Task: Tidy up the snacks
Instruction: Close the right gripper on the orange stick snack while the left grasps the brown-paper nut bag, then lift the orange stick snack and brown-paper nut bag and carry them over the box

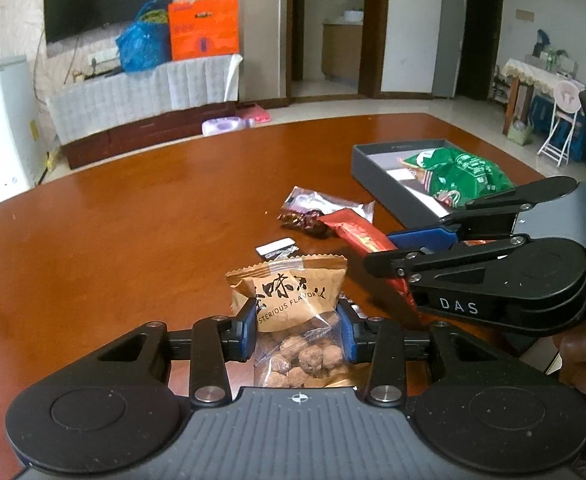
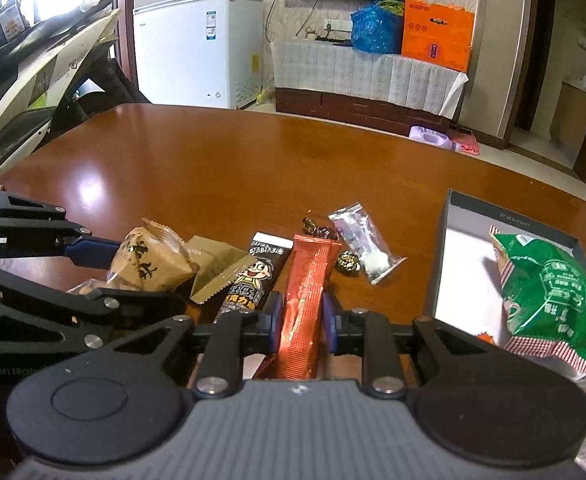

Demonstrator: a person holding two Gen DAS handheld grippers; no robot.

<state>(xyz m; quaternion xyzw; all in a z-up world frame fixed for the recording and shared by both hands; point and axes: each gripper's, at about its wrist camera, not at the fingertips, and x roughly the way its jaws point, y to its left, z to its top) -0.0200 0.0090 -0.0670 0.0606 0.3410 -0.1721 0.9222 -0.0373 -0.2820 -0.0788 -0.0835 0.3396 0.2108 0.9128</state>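
Two hand-held grippers: left [image 1: 297, 330] and right [image 2: 301, 320]. One grey box [image 2: 449, 248] with one green bag [image 2: 553, 300] in it. On the surface [image 2: 221, 168]: one tan nut bag [image 1: 293, 300], one gold packet [image 2: 217, 268], one black bar [image 2: 253, 276], one red stick [image 2: 307, 292], one clear sachet [image 2: 363, 244], two foil candies [image 2: 349, 261], the second [image 2: 316, 227].

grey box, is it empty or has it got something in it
Not empty. The grey box is open-topped and holds a green snack bag lying inside; part of its white floor stays bare.
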